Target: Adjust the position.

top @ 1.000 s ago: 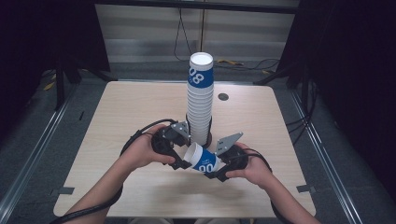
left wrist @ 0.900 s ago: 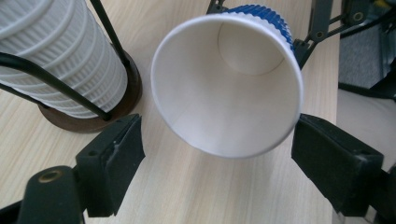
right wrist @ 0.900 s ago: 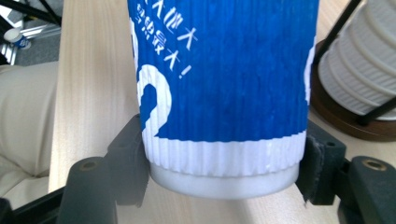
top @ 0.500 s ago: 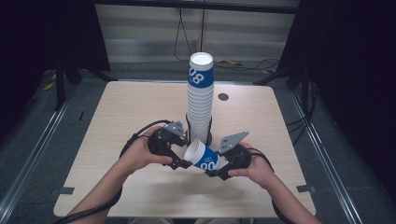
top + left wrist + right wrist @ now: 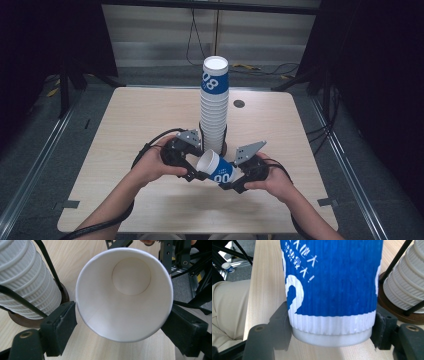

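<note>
You held one blue paper cup on its side between your two grippers, low over the table and in front of the tall stack.

The wooden table [image 5: 125, 125] carried a tall stack of cups [image 5: 214, 107] standing upside down in a black wire holder (round wooden base). Just in front of it, the loose cup [image 5: 216, 169] lay tilted sideways above the tabletop, its open mouth toward your left. Your right gripper [image 5: 329, 332] was clamped on the cup's bottom end, both jaws pressed against the white band there. Your left gripper [image 5: 122, 322] sat at the cup's mouth with a jaw on either side of the rim; its jaws had just been opening, the left jaw showing a slight gap from the rim.
</note>
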